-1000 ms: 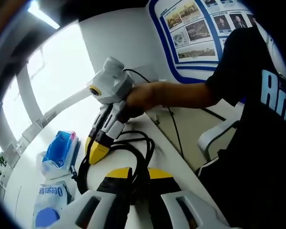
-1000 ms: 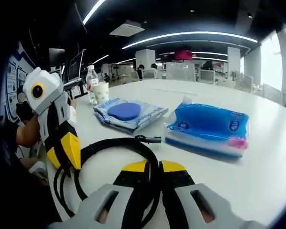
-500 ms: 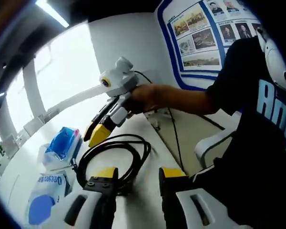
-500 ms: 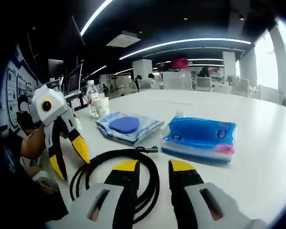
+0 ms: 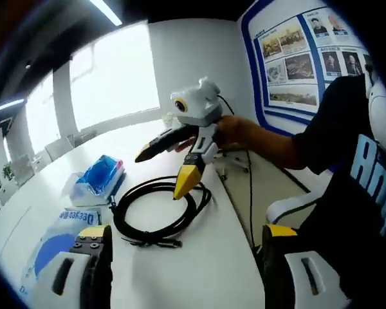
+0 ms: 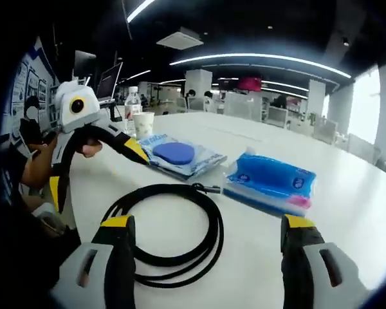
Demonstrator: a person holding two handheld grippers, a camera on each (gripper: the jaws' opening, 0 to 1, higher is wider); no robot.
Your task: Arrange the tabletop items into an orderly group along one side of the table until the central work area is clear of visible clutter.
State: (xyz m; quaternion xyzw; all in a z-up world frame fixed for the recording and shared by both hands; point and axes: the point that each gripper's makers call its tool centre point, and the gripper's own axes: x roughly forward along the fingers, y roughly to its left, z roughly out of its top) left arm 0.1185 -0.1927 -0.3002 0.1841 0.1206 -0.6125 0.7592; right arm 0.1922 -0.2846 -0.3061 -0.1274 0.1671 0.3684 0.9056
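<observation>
A coiled black cable (image 5: 119, 215) (image 6: 217, 225) lies flat on the white table (image 5: 206, 264) (image 6: 354, 199). Nothing grips the coil. My left gripper (image 5: 188, 232) stands wide open just short of it, and it also appears at the left of the right gripper view (image 6: 96, 172), held by a hand. My right gripper (image 6: 207, 225) is wide open over the coil's near edge; in the left gripper view (image 5: 165, 170) it hovers above the coil's far side. Beyond the cable lie a blue tissue pack (image 5: 100, 177) (image 6: 270, 180) and a wipes pack with a blue lid (image 5: 55, 241) (image 6: 177, 154).
A water bottle (image 6: 133, 103) and a paper cup (image 6: 143, 122) stand at the table's far left end. The person's dark-shirted body (image 5: 354, 193) and a white chair sit close by the table edge. Beyond the packs stretches open white tabletop.
Both grippers have gone from shut around the cable to wide open and have drawn back a little. The cable now lies free on the table.
</observation>
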